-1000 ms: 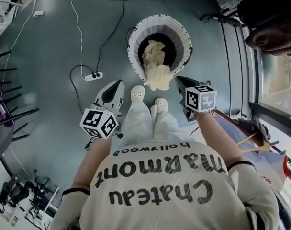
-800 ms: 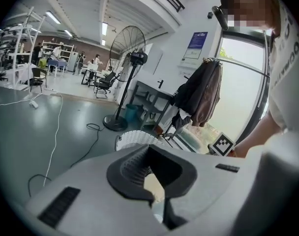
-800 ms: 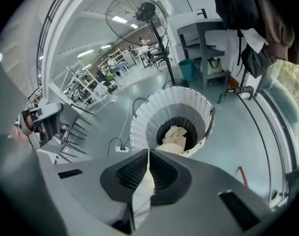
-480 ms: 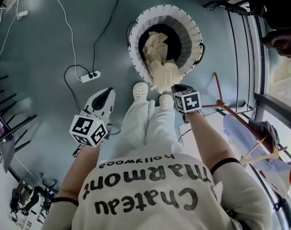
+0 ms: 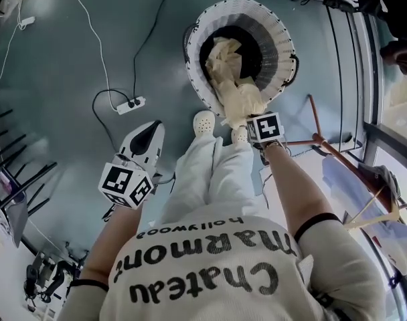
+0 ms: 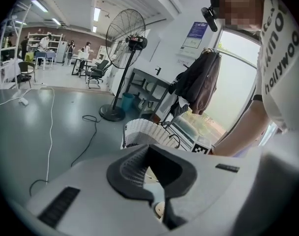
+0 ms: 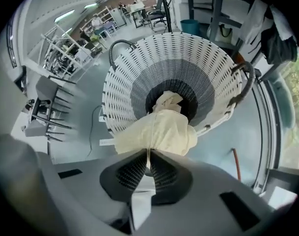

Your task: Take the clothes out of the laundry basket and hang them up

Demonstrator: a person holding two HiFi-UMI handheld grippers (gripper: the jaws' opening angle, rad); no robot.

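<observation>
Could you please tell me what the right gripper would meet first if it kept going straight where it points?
Most likely the cream garment draped over the rim of the laundry basket; it lies right at the tips of the right gripper. Its jaws have just been opening, with the garment not clearly between them.

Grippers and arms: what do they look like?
The left gripper and right gripper are pale grey wedge-shaped shells with dark ribbed pads, each carrying a white cube with black square markers. Bare forearms; cream T-shirt, dark-trimmed short sleeves. The right's jaws have just been opening, cream cloth at their tips.
</observation>
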